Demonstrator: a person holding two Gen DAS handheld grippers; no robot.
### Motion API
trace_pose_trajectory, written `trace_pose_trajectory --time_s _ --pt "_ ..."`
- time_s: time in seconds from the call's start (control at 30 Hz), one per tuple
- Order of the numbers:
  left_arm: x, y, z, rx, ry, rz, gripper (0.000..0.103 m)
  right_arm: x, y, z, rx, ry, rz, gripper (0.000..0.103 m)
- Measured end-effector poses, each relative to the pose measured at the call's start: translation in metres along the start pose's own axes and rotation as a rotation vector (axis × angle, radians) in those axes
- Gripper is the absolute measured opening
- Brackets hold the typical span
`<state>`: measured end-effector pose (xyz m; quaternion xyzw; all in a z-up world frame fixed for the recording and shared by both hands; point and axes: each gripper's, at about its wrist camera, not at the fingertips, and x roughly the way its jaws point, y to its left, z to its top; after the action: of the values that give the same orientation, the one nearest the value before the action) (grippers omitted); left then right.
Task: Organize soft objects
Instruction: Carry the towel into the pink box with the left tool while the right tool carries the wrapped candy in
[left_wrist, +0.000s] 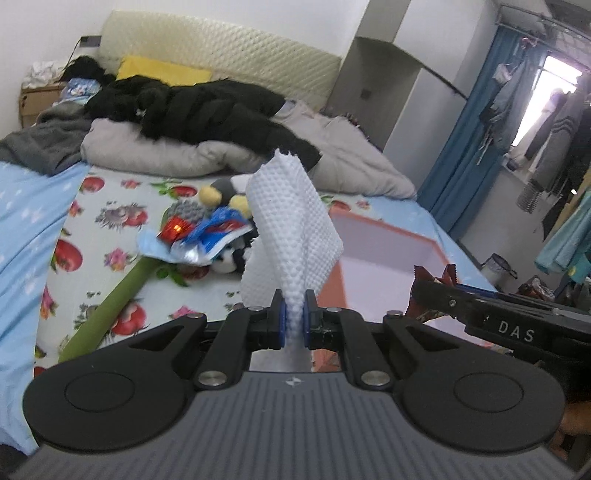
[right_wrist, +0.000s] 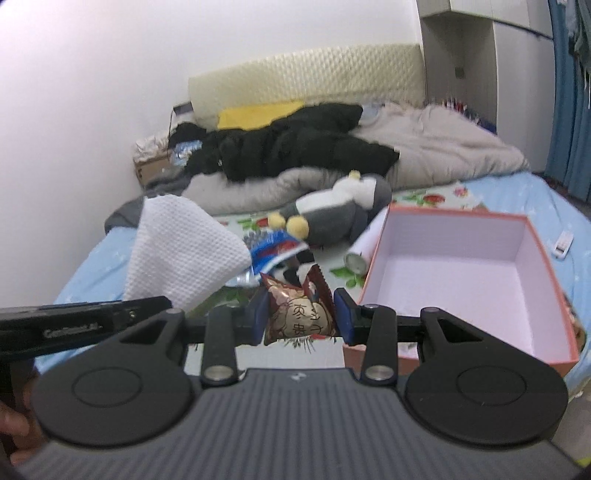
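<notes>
My left gripper (left_wrist: 294, 317) is shut on a white dimpled cloth (left_wrist: 291, 221), which stands up from the jaws above the bed; the same cloth (right_wrist: 177, 251) shows at the left of the right wrist view. My right gripper (right_wrist: 300, 317) is shut on a brown snack packet (right_wrist: 299, 314) with printed characters, held off the bed. An open pink box (right_wrist: 461, 273) with orange outer walls sits on the bed just right of both grippers, seen also as the box (left_wrist: 388, 251). A grey and white plush toy (right_wrist: 332, 214) lies beyond.
A pile of wrappers (left_wrist: 199, 240), a small black and white plush (left_wrist: 231, 258) and a green tube (left_wrist: 122, 295) lie on the flowered sheet (left_wrist: 110, 206). A black garment (left_wrist: 207, 107) and grey duvet (left_wrist: 351, 155) fill the head end. A white roll (right_wrist: 360, 251) lies by the box.
</notes>
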<state>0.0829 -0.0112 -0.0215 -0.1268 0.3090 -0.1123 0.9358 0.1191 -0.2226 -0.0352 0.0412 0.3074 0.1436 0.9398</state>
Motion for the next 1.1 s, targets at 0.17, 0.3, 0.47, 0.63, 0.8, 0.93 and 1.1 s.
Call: trace_pose_trajectory --time_s 0.17,0.3,0.47,0.63,0.8,0.93,1.1 --pt "-0.003 -0.021 0.004 0.015 0.008 -0.068 0.011 -0.022 0.000 0.006 -0.012 -0.049 -0.009 0.041" --pt "0.011 -0.049 0.007 0.076 0.041 -0.118 0.011 -0.037 -0.012 0.008 -0.001 -0.072 -0.052 0.041" --pt "0.037 -0.076 0.014 0.101 0.075 -0.164 0.011 -0.048 -0.041 0.005 0.059 -0.069 -0.110 0.041" --pt "0.081 -0.092 0.020 0.110 0.139 -0.183 0.011 -0.035 -0.069 0.005 0.112 -0.037 -0.150 0.042" --pt "0.131 -0.101 0.031 0.124 0.195 -0.172 0.011 -0.009 -0.099 0.006 0.175 0.016 -0.174 0.042" --pt "0.171 -0.107 0.041 0.124 0.237 -0.162 0.011 0.011 -0.117 0.011 0.187 0.048 -0.179 0.042" --pt "0.224 -0.114 0.047 0.120 0.303 -0.160 0.011 0.043 -0.143 0.018 0.206 0.099 -0.184 0.042"
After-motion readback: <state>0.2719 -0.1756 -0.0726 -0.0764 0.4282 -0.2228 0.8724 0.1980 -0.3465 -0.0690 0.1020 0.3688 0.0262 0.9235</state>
